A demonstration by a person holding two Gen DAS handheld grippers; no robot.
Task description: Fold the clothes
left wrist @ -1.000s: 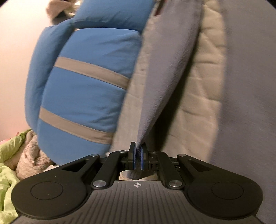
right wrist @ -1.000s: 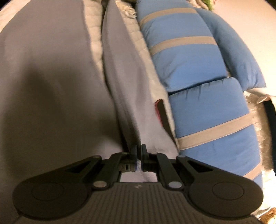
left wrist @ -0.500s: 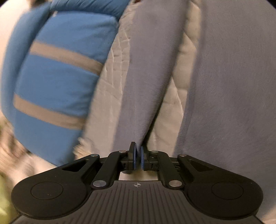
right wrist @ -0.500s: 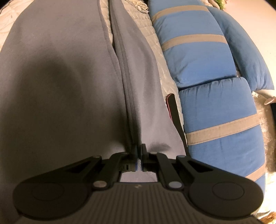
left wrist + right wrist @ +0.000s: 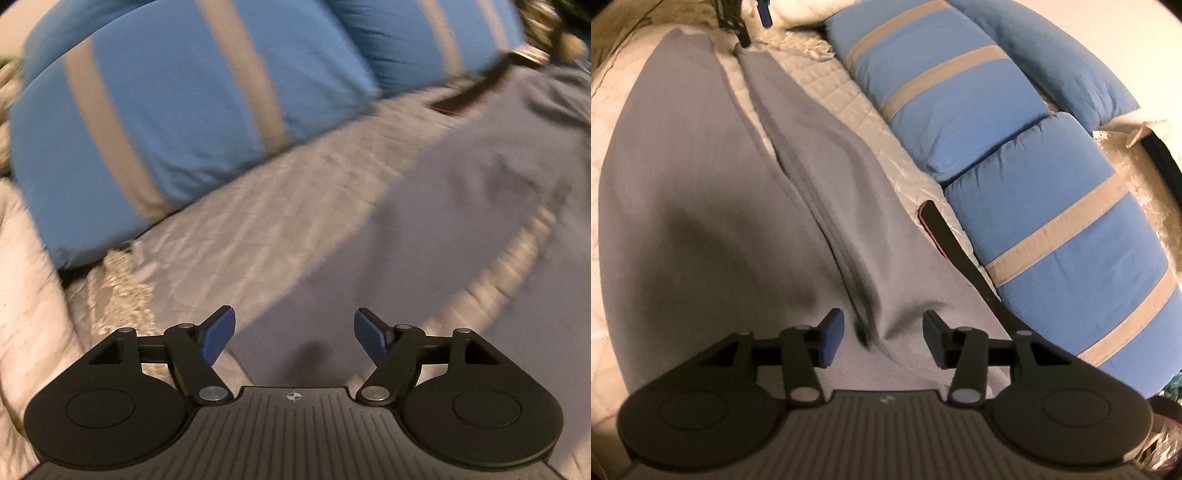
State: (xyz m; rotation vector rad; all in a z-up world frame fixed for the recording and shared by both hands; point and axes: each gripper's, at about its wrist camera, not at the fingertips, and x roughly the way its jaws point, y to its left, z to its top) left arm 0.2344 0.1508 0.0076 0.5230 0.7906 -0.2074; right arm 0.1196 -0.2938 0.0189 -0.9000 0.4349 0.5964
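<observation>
A grey garment (image 5: 701, 206) lies spread flat on a quilted bed cover, with one long narrow part (image 5: 827, 192) lying beside the wide part. It also shows in the left wrist view (image 5: 443, 206), blurred. My left gripper (image 5: 294, 334) is open and empty just above the end of the narrow part. My right gripper (image 5: 882, 338) is open and empty over the garment's near end, with a fold ridge between its fingers. The left gripper shows far off in the right wrist view (image 5: 746, 18).
Blue pillows with grey stripes (image 5: 1015, 155) line the bed's side; they also show in the left wrist view (image 5: 166, 110). A dark strap (image 5: 956, 254) lies between the garment and the pillows. The quilted cream bed cover (image 5: 258, 221) shows beside the cloth.
Both grippers were shut on the grey cloth, holding it up. They have lowered it onto the bed and opened, letting it go. The left gripper's view has swung round.
</observation>
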